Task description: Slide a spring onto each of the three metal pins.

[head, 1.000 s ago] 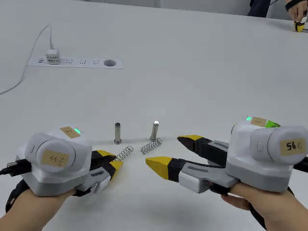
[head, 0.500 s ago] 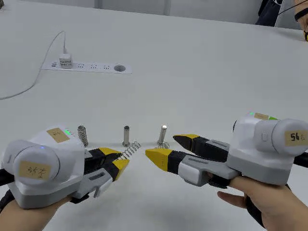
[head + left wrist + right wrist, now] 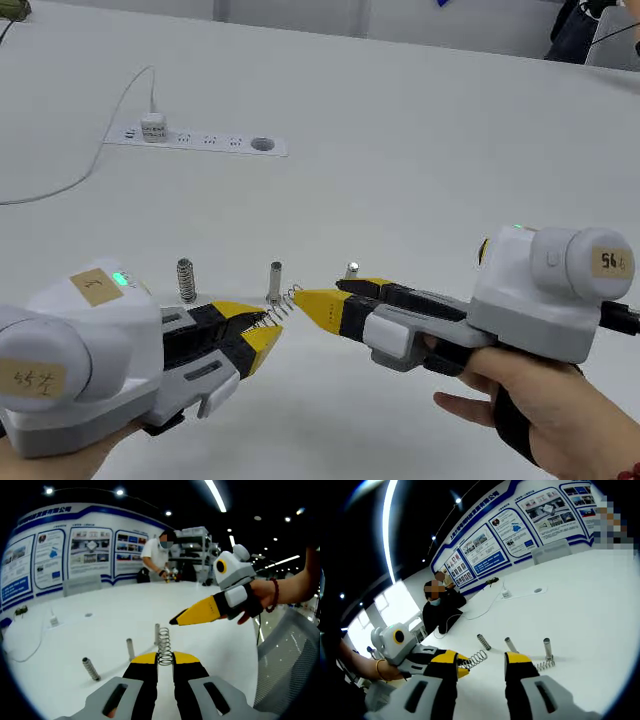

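Three metal pins stand in a row on the white table. The left pin [image 3: 186, 280] wears a spring. The middle pin [image 3: 274, 282] is bare. The right pin [image 3: 352, 269] peeks over my right gripper [image 3: 320, 292], which is open and hovers close in front of the pins. My left gripper [image 3: 262, 328] is shut on one end of a spring [image 3: 280, 306]; the free end points toward the middle pin. In the left gripper view that spring [image 3: 164, 649] rises from the jaws. In the right gripper view another loose spring [image 3: 545, 665] lies at the right pin's [image 3: 547, 649] foot.
A white power strip [image 3: 200, 142] with a plugged charger [image 3: 153, 127] and cable lies far back on the left. People [image 3: 437, 605] sit at the table's far end in the right gripper view. Bare table [image 3: 420, 160] stretches behind the pins.
My left gripper has closed on the spring that lay by the middle pin. My right gripper has moved left toward the pins, its jaws narrower. The head camera has shifted.
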A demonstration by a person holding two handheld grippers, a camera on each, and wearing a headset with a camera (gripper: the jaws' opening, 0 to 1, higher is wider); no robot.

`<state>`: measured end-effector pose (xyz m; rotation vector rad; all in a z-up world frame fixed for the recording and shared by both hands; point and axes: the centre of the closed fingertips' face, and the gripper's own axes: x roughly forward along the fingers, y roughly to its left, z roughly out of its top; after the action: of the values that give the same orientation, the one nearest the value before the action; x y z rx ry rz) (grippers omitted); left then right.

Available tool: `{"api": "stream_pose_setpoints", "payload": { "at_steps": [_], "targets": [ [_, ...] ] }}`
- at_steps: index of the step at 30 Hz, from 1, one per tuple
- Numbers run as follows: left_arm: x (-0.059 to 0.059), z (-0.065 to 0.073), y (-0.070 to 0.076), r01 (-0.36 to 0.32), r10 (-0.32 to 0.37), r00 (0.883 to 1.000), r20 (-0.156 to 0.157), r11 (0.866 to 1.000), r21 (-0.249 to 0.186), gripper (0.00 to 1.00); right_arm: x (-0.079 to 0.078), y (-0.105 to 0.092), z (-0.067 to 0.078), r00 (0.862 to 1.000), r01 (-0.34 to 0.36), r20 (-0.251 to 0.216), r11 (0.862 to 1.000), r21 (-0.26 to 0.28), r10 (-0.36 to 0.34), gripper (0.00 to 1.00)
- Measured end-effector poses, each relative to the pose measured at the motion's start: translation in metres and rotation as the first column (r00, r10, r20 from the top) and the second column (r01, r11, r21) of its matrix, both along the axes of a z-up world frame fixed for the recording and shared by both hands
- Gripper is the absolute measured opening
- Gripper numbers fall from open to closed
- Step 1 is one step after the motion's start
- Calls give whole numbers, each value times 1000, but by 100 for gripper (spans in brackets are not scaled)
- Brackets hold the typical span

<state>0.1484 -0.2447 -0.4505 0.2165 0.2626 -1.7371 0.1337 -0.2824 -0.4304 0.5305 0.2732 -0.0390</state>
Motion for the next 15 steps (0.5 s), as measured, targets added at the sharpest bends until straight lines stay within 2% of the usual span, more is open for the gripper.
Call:
{"api": "stream_pose_setpoints", "payload": {
  "at_steps": [5, 9, 12, 15],
  "targets": [
    [0, 9, 1, 3, -3, 1000, -6, 999, -35, 10, 4, 7, 3, 1000, -17, 18, 999, 45, 16, 33],
    [-2, 16, 1, 6, -8, 1000, -27, 997, -70, 10, 7, 11, 6, 999, -26, 38, 996, 91, 23, 30],
    [-3, 17, 1, 9, -11, 999, -31, 997, -78, 10, 9, 13, 8, 998, -29, 54, 992, 126, 22, 29],
    [-3, 18, 2, 11, -14, 999, -36, 996, -85, 10, 10, 14, 9, 998, -33, 59, 991, 133, 26, 26]
  ]
}}
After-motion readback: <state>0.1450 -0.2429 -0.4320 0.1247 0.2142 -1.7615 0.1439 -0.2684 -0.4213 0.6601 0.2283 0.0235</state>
